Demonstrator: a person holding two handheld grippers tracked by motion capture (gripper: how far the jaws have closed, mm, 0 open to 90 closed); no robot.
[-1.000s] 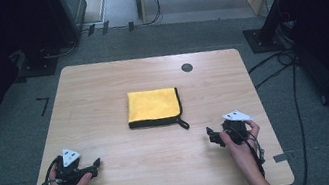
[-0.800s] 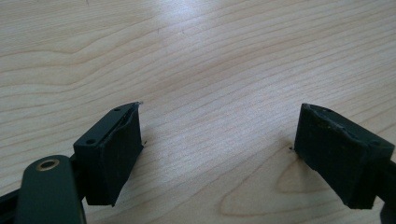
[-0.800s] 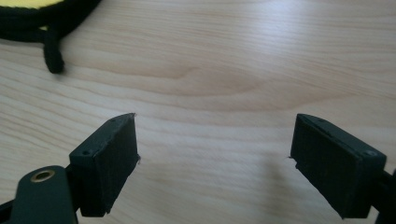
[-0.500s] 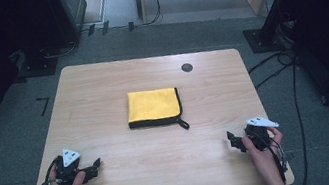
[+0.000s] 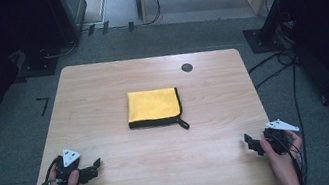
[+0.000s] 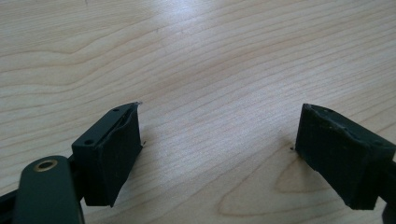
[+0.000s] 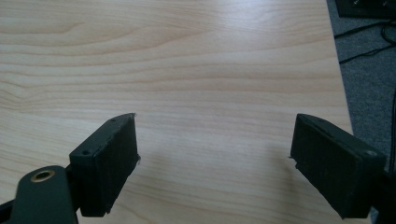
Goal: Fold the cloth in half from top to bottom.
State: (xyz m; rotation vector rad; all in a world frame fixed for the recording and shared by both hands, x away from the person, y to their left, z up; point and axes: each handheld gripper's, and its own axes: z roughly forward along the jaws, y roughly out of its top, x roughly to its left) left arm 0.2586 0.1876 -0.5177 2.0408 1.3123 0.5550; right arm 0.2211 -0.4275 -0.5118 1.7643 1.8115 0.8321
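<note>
Yellow microfibre cloth (image 5: 152, 106), folded into a near-square pad, lying flat at the middle of the wooden table (image 5: 101, 93). Edged in black binding, plainest along the near edge and the right side. Small black hanging loop sticking out from the near right corner, resting on the wood. Surface smooth, layers stacked evenly, edges roughly square with the table's sides. Untouched, with bare wood on every side.
</note>
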